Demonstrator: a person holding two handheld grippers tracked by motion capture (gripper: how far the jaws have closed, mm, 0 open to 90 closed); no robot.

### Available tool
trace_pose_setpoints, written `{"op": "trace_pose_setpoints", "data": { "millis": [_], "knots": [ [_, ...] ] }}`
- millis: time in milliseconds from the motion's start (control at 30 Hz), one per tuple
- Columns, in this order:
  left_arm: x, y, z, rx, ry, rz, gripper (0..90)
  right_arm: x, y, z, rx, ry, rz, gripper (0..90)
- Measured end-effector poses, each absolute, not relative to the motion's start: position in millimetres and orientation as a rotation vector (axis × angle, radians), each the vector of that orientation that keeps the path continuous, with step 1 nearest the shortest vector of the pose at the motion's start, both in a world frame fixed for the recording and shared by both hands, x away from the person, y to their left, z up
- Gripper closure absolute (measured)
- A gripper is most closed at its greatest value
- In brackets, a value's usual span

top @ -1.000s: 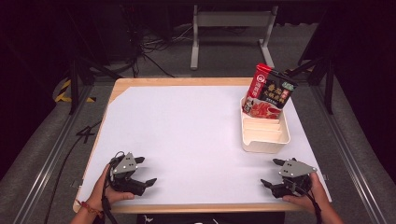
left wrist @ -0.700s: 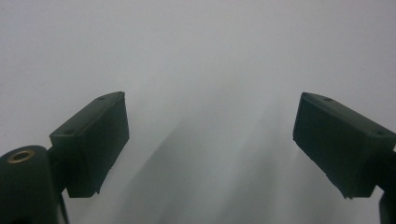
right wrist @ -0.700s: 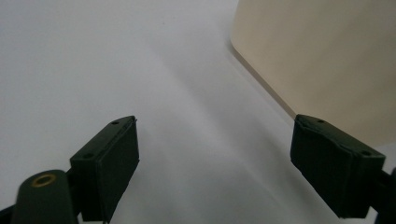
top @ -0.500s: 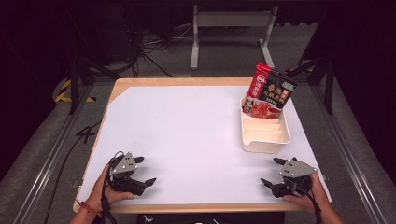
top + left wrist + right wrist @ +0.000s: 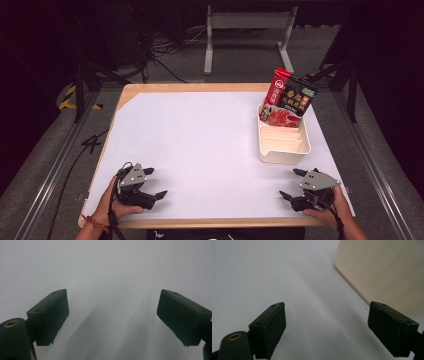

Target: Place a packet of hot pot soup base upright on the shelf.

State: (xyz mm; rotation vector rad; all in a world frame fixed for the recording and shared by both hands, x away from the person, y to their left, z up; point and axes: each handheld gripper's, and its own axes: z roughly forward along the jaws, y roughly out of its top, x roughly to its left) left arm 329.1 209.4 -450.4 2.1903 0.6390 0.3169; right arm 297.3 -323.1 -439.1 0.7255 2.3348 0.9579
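White sheet covers the table (image 5: pixel 200 145). At its near edge, the left gripper (image 5: pixel 156 186) and right gripper (image 5: pixel 291 184) rest with jaws wide, holding nothing. Farther right sits a cream tray (image 5: pixel 283 154); a red pouch (image 5: pixel 289 98) leans upright at its far end. It looks light, soft and slippery: best pinched at the top seam.

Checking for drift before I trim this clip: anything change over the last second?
Nothing visibly changed. The left hand-held gripper and right hand-held gripper rest open at the near edge of the white table, holding nothing; the red pouch stands at the far end of the cream tray.
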Motion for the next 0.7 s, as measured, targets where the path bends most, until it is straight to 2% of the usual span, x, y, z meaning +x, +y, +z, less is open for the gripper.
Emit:
{"op": "trace_pose_setpoints", "data": {
  "millis": [700],
  "knots": [
    [334.0,208.8,-449.9,2.191,0.641,0.318,11.6,299.2,-326.4,-437.0,0.778,2.324,0.983,14.5]
  ]
}}
